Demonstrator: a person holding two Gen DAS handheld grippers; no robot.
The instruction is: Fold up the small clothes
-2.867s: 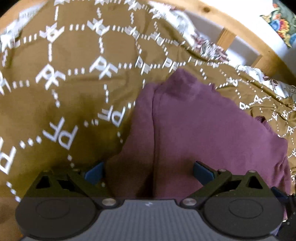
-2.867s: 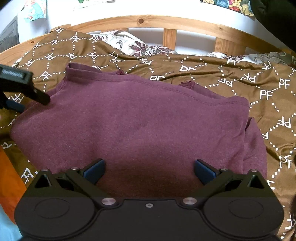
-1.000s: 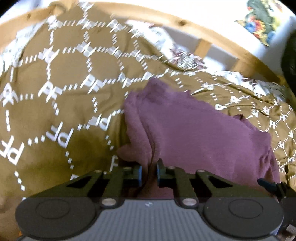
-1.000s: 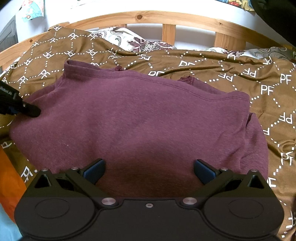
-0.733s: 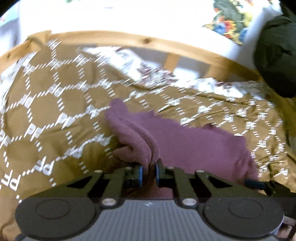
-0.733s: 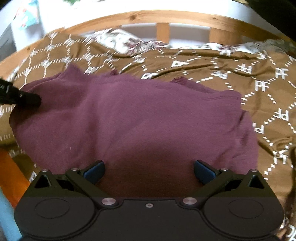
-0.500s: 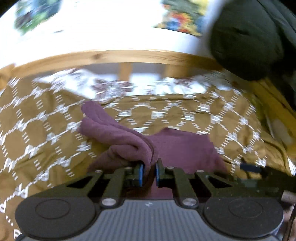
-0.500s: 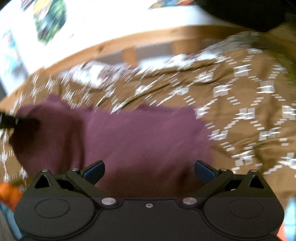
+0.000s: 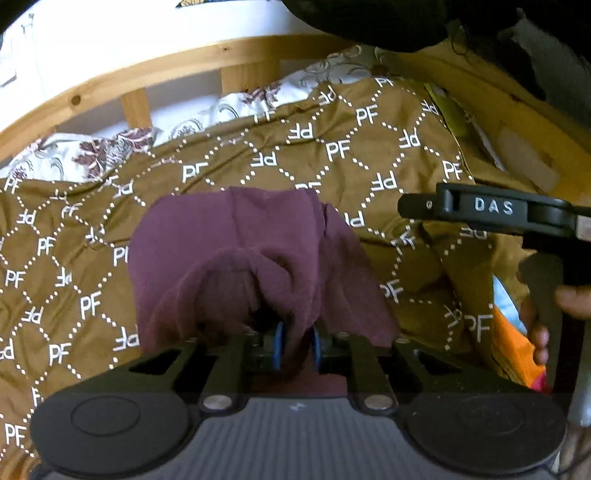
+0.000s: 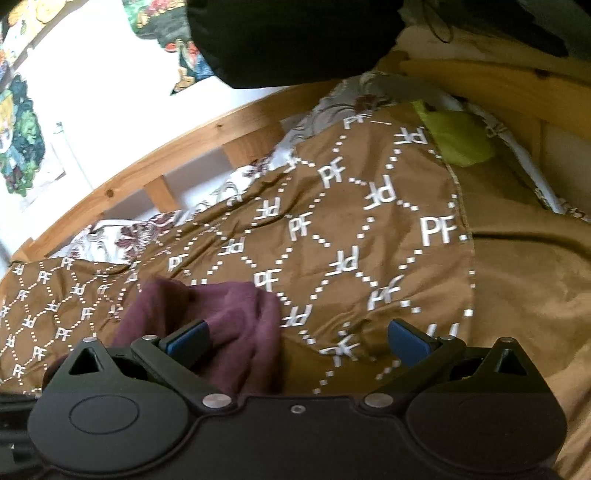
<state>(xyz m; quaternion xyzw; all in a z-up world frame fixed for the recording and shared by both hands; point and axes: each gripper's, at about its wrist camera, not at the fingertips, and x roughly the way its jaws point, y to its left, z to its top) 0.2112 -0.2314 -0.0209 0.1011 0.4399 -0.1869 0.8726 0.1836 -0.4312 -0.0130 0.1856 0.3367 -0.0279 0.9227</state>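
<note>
A maroon garment [image 9: 236, 251] lies bunched on the brown patterned bedspread [image 9: 351, 155]. My left gripper [image 9: 295, 345] is shut on a fold of the garment's near edge, and the cloth is doubled over in front of the blue pads. My right gripper [image 10: 295, 339] is open and empty; the garment [image 10: 236, 325] shows at its lower left, by the left finger, with bedspread [image 10: 332, 229] between the fingers. The right gripper also shows in the left wrist view [image 9: 491, 210], at the right, clear of the garment.
A wooden bed rail [image 9: 177, 66] curves along the far side, with a floral pillow [image 9: 96, 155] under it. A lime-green cloth [image 10: 458, 140] lies at the bed's far right corner. An orange item [image 9: 513, 347] sits at the near right. A dark jacket [image 10: 295, 33] hangs above.
My left gripper closed on the garment's edge and carried it up and rightward, folding the cloth over itself. My right gripper swung right, off the garment, and stayed open.
</note>
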